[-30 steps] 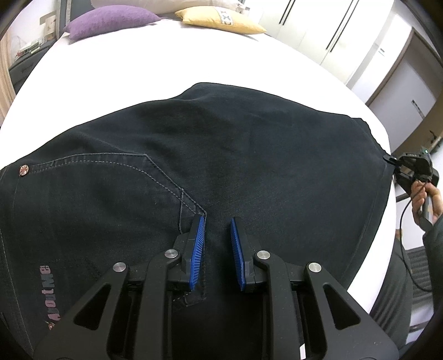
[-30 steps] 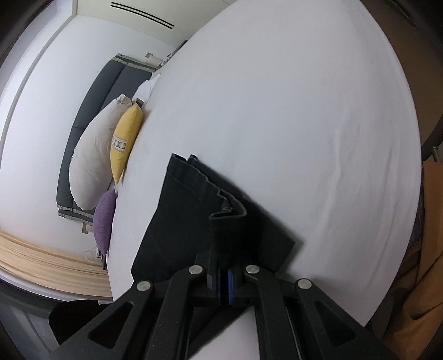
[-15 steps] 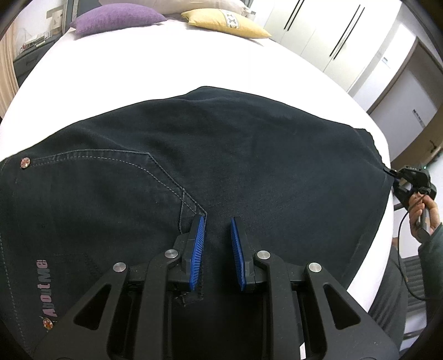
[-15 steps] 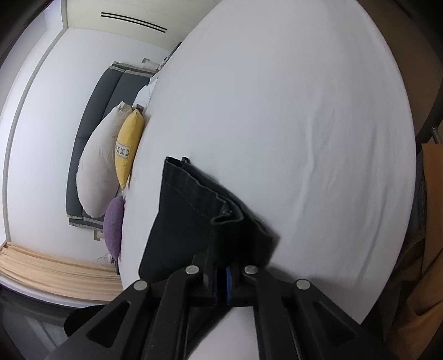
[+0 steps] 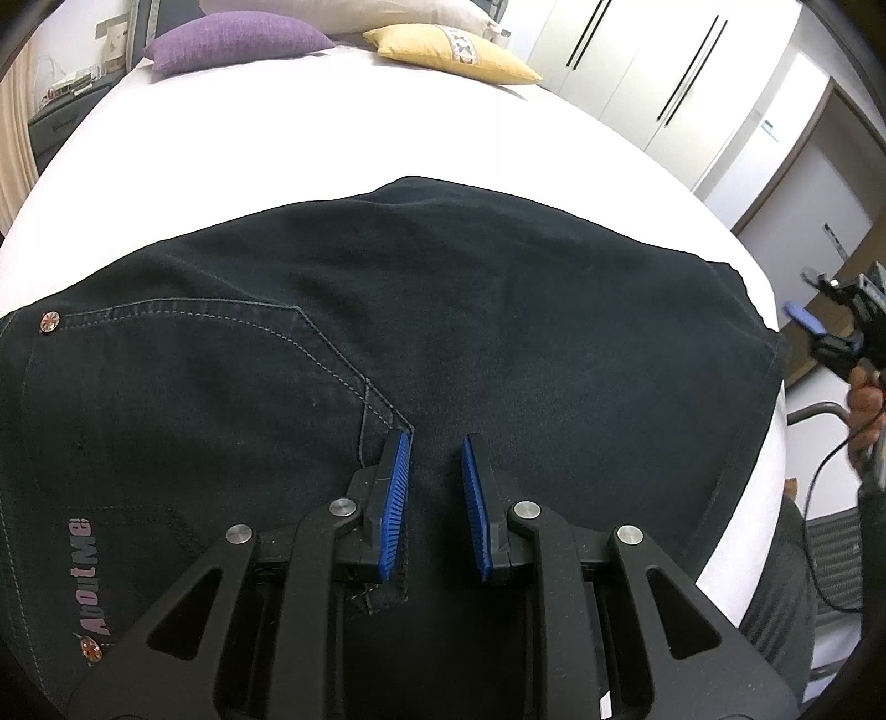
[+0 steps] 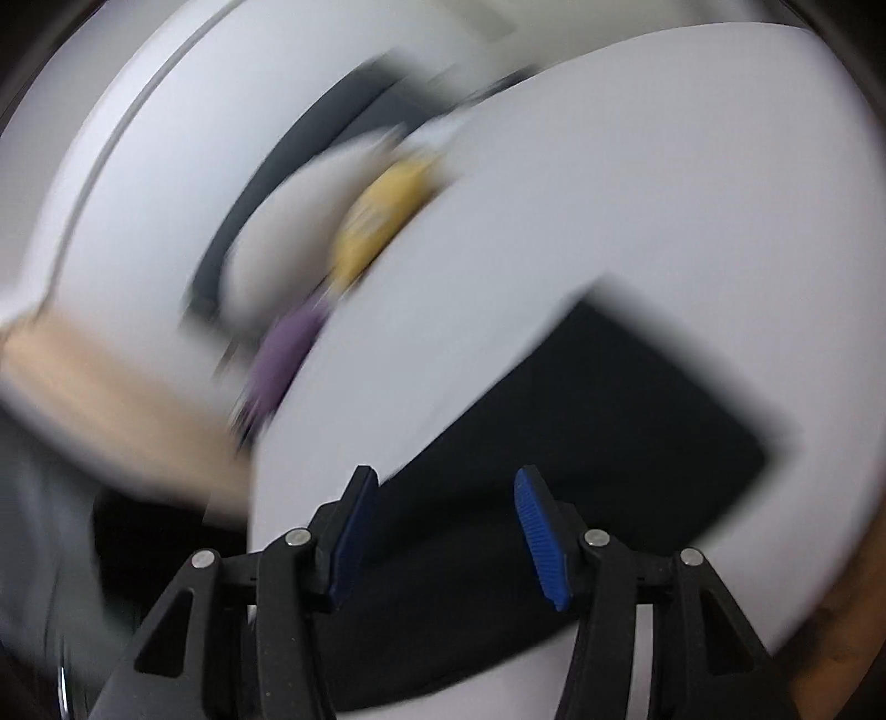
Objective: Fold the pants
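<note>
Dark jeans (image 5: 498, 332) lie spread flat on the white bed (image 5: 277, 138), with the back pocket and a printed label at the left. My left gripper (image 5: 434, 443) rests over the waist seam. Its blue pads stand a narrow gap apart, their ribbed faces bare, nothing pinched. My right gripper (image 5: 805, 296) shows at the right edge in a person's hand, off the jeans' hem. In the blurred right wrist view the right gripper (image 6: 446, 476) has its jaws opening, nothing between the pads, above the flat dark jeans (image 6: 581, 415).
A purple cushion (image 5: 232, 39) and a yellow cushion (image 5: 448, 52) lie at the head of the bed, with a pale pillow behind them. White wardrobe doors (image 5: 664, 83) stand at the right. A cable hangs from the hand at the right edge.
My right gripper has let go of the bunched hem, opened, rolled and pulled back from the bed. The hem now lies flat. My left gripper has stayed in place.
</note>
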### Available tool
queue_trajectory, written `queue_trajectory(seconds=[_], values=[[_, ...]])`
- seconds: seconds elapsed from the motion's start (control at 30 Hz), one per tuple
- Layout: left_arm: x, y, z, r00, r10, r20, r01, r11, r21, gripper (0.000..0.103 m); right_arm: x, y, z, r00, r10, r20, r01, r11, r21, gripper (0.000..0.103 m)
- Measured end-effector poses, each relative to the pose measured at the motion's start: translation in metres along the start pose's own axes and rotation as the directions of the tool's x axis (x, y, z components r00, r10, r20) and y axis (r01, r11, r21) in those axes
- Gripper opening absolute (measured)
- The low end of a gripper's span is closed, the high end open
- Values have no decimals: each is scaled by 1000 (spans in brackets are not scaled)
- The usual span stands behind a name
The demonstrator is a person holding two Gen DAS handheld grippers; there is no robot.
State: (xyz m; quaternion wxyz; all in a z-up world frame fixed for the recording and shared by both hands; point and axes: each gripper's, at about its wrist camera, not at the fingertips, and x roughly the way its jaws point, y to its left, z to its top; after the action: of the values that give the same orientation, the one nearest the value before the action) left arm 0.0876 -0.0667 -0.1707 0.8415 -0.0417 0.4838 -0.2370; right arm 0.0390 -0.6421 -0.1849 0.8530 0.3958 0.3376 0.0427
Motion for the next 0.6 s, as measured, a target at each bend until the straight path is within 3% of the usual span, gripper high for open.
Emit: queue_trajectory(seconds=[0.1,0.13,0.17,0.2,0.23,0.3,0.33,0.4,0.47,0.5,0.53,0.57,0.6], values=[[-2,3,0,1000,-16,5,16,1000,-12,19,29,-32,-13,996,-12,-87,19,996,84,56],[-3,4,0,1000,-21,7,22,1000,-16,19,33,-50,-16,994,-50,-99,61,991,115,43],[-3,6,0,1000,-29,9,29,999,-21,19,32,-71,-17,994,-58,-96,72,986,148,3],[-5,8,0,999,-35,12,35,999,-25,19,25,-88,-14,994,-73,-77,87,978,192,0],[-5,10,0,999,-41,14,42,999,-29,19,15,-101,-10,997,-70,-29,74,967,244,0],[-5,14,-1,998,-52,19,53,998,-39,19,-16,-113,3,974,-210,88,172,931,322,0],[-6,15,-1,998,-59,16,60,997,-45,19,-25,-109,8,959,-256,118,205,921,332,6],[-7,16,0,998,-56,11,56,997,-47,19,-22,-79,21,966,-212,145,169,951,260,11],[-11,15,4,999,-48,-3,47,997,-58,20,2,-40,24,988,-122,94,107,982,157,18],[-15,14,8,999,-46,-7,46,997,-69,20,30,-7,22,999,-49,18,47,996,70,23],[-19,13,13,999,-51,-5,51,996,-80,20,50,14,18,999,-5,-36,6,1000,19,37],[-24,13,17,998,-58,2,58,995,-83,20,70,32,12,996,29,-84,-30,999,-19,45],[-29,12,23,998,-57,14,58,995,-83,20,101,52,4,985,74,-156,-83,995,-50,46]])
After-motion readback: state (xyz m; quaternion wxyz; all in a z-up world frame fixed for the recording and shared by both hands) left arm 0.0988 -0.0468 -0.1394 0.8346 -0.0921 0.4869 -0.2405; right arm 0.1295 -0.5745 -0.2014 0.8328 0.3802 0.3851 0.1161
